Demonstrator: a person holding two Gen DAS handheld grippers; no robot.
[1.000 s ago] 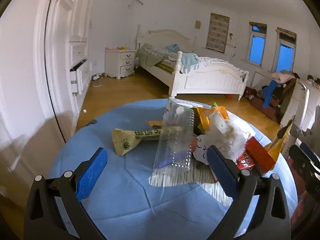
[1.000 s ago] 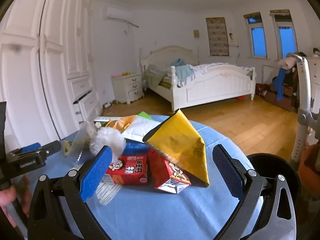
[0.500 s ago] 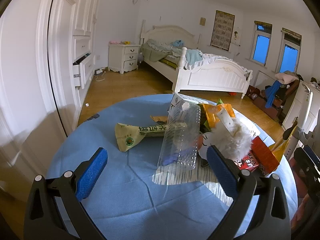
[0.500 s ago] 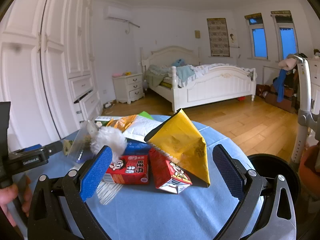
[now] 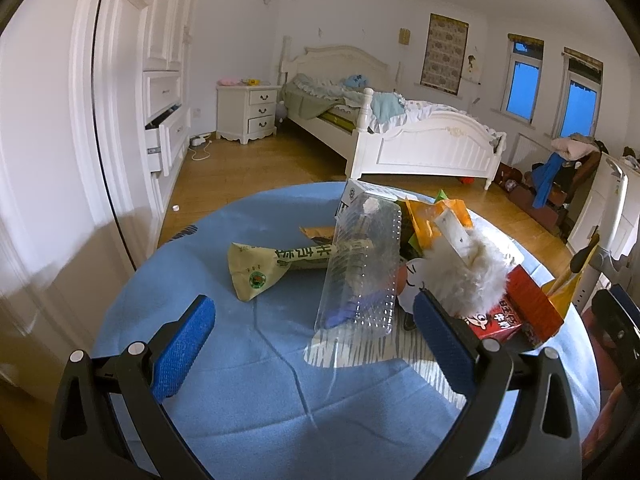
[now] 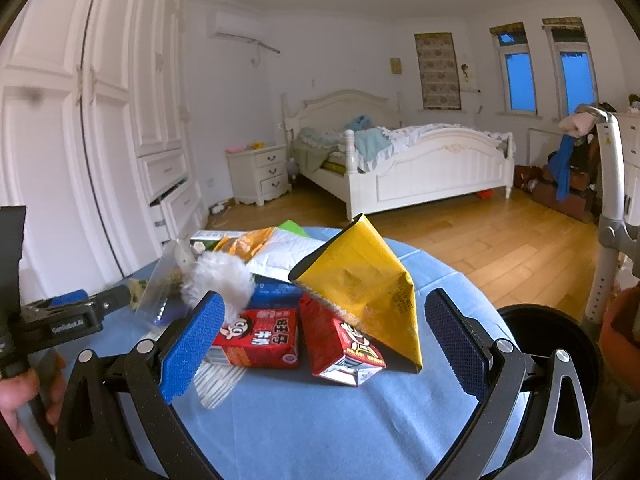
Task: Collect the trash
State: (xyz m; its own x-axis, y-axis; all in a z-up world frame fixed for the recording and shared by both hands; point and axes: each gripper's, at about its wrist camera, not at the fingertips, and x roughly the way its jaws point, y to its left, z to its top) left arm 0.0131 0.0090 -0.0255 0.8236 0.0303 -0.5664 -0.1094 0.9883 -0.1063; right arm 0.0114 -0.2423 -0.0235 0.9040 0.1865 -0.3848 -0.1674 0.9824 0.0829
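A heap of trash lies on a round table with a blue cloth (image 5: 248,392). In the left wrist view I see a clear plastic tray (image 5: 360,276), a pale green wrapper (image 5: 276,266), a white fluffy clump (image 5: 478,270) and a red milk carton (image 5: 516,312). My left gripper (image 5: 314,344) is open just short of the clear tray, holding nothing. The right wrist view shows a yellow snack bag (image 6: 364,284) leaning over two red cartons (image 6: 260,336) (image 6: 344,348). My right gripper (image 6: 324,334) is open, its fingers on either side of the cartons, a little short of them.
A black bin (image 6: 548,340) stands beside the table at its right edge. A person's hand (image 6: 16,400) holds the left gripper at far left. Behind are a white bed (image 6: 400,164), a nightstand (image 6: 260,174), wardrobes with an open drawer (image 5: 160,146) and wooden floor.
The left gripper has risen and tilted slightly, so the table and trash sit a little lower in its view. The right gripper has barely moved. Both stay open.
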